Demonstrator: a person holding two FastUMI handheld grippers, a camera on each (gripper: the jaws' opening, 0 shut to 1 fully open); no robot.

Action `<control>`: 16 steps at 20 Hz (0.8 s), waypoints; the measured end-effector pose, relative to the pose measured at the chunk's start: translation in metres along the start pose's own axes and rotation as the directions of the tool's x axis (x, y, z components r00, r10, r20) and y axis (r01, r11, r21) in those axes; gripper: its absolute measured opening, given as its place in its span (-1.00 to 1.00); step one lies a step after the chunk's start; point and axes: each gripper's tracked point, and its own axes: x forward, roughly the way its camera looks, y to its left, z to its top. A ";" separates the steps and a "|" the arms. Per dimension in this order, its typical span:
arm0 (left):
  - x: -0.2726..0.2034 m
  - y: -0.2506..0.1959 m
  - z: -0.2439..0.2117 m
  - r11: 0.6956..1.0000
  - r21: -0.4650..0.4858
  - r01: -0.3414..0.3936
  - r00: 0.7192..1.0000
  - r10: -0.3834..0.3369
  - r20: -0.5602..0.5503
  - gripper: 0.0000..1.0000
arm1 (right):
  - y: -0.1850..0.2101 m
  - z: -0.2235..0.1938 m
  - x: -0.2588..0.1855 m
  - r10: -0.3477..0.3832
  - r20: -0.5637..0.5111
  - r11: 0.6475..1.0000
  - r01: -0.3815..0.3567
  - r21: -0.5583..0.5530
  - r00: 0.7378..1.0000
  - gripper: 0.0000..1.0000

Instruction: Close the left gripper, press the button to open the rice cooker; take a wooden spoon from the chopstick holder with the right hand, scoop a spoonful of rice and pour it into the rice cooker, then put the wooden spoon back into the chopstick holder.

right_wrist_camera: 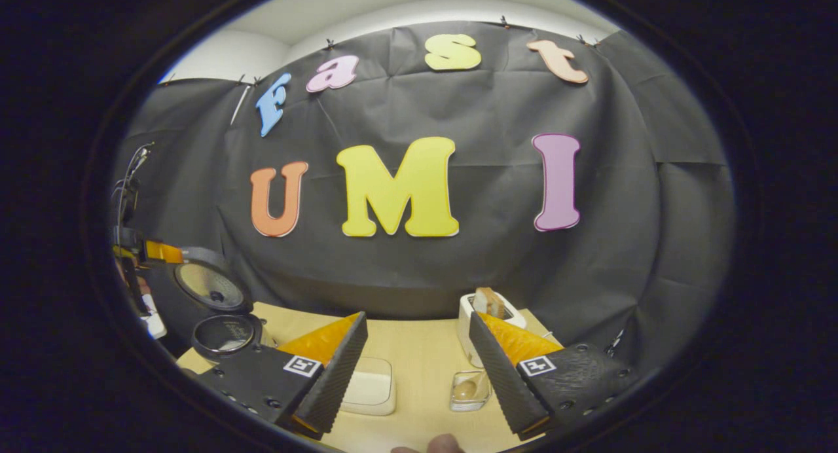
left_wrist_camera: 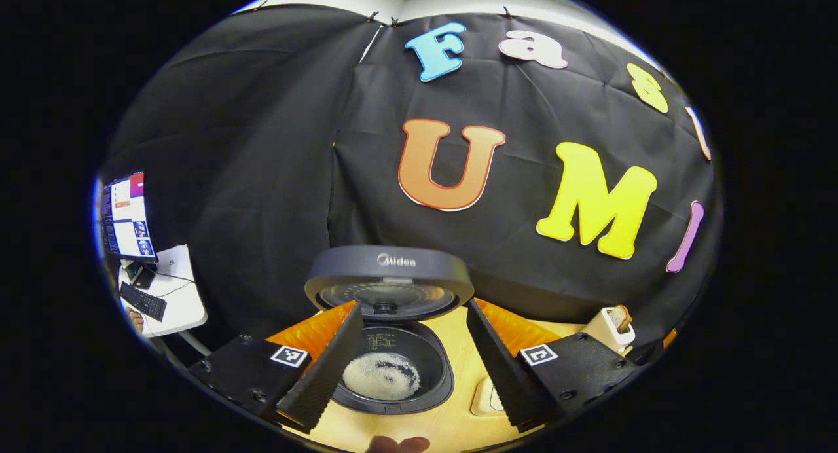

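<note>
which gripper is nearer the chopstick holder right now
Right. The right gripper hovers open just before the chopstick holder, holder by its right finger. The left gripper is over the open rice cooker, holder off to its right.

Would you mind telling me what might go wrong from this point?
The rice cooker stands open with rice inside, and the left claw hangs open right over it: a dip could knock the raised lid. The wooden spoon sits loosely in the chopstick holder, which a nudge might tip.
</note>
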 end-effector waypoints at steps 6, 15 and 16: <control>-0.017 -0.006 0.002 0.999 0.053 -0.002 0.998 -0.002 0.058 0.96 | -0.010 -0.003 0.000 -0.011 -0.015 1.000 0.011 0.007 1.000 0.87; -0.035 -0.067 -0.019 0.991 0.083 0.104 0.991 -0.110 0.078 0.97 | -0.062 -0.046 0.025 -0.056 -0.120 0.998 0.056 -0.007 0.991 0.87; -0.034 -0.074 -0.020 0.990 0.086 0.113 0.990 -0.119 0.073 0.96 | -0.070 -0.052 0.032 -0.058 -0.137 0.998 0.057 -0.008 0.989 0.86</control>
